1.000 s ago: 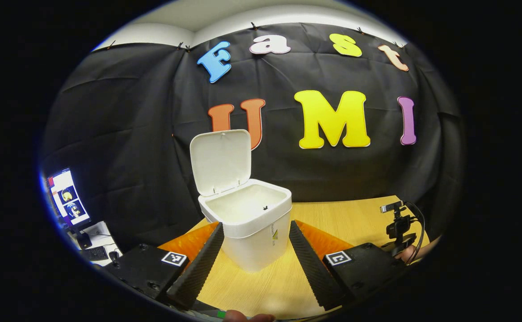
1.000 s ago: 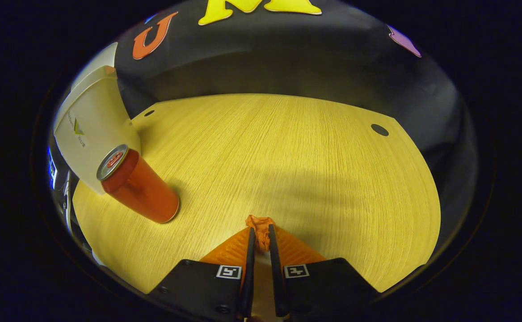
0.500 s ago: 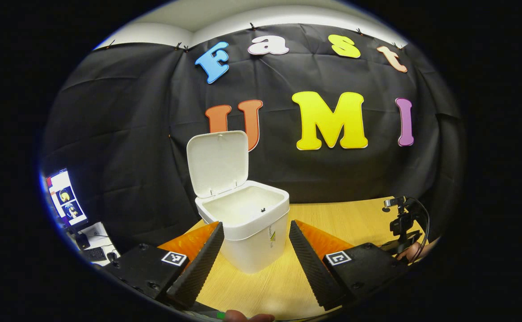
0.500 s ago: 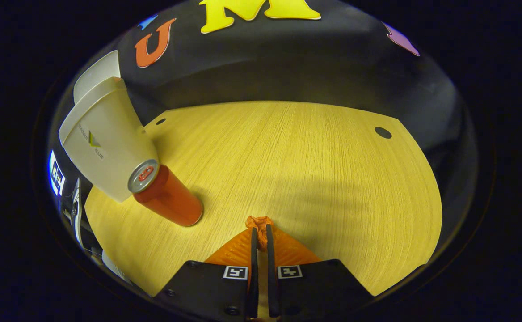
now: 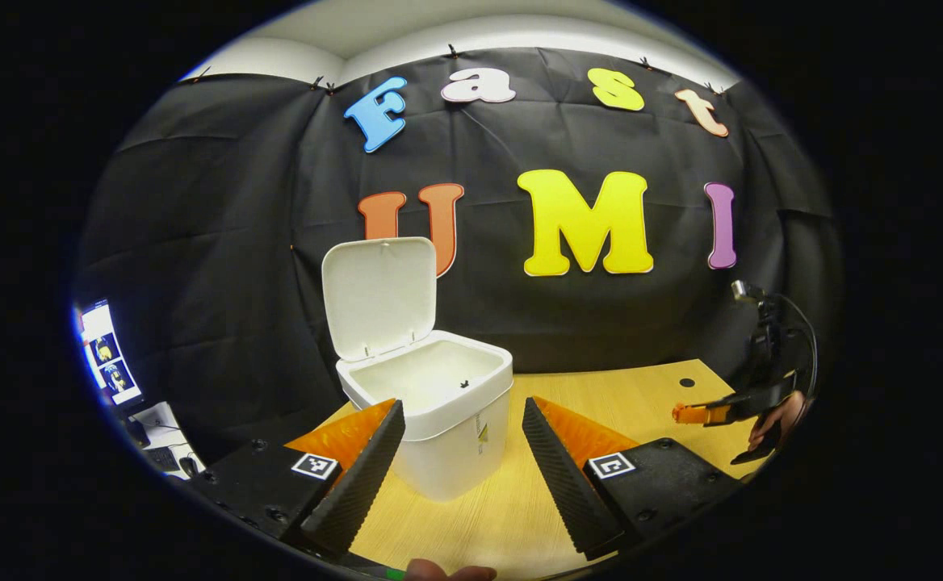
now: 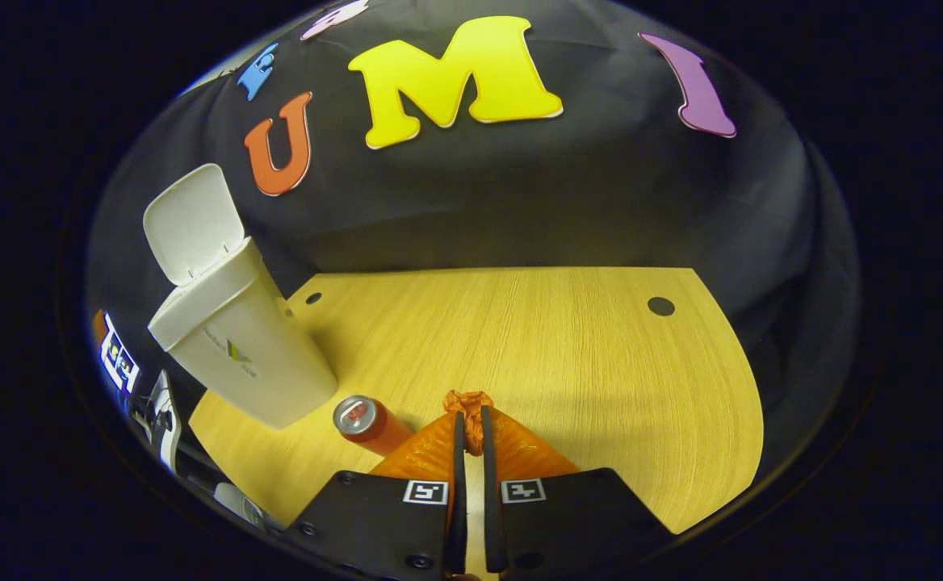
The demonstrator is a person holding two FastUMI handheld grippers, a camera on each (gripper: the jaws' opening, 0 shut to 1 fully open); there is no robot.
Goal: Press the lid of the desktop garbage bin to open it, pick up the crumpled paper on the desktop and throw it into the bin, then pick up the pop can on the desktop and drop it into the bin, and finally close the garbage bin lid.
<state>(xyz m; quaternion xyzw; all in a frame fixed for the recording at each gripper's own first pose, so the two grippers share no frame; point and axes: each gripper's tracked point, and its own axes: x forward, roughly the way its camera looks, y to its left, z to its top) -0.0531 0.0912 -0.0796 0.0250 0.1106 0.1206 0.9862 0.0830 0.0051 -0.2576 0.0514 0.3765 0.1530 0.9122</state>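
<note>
A white desktop bin [image 5: 439, 420] stands on the wooden table with its lid [image 5: 379, 294] tipped up and open. My left gripper [image 5: 462, 406] hangs open just in front of it, one finger on each side of the bin in the left gripper view. My right gripper [image 6: 470, 424] is shut on the crumpled orange paper [image 6: 470, 402], held above the table. The red pop can [image 6: 366, 424] stands upright just left of its fingers, near the bin [image 6: 237, 355]. In the left gripper view the right gripper [image 5: 693, 414] shows at far right with a hand [image 5: 774, 420] behind it.
The wooden table [image 6: 560, 355] has a round hole [image 6: 660, 306] near its back right corner and another [image 6: 308, 298] behind the bin. A lit monitor [image 5: 104, 355] and a keyboard [image 5: 161, 458] sit off the table's left side.
My right gripper has risen with the paper and tilted up, so the can and bin look lower and farther. The left gripper stays open, drifting slightly right of the bin.
</note>
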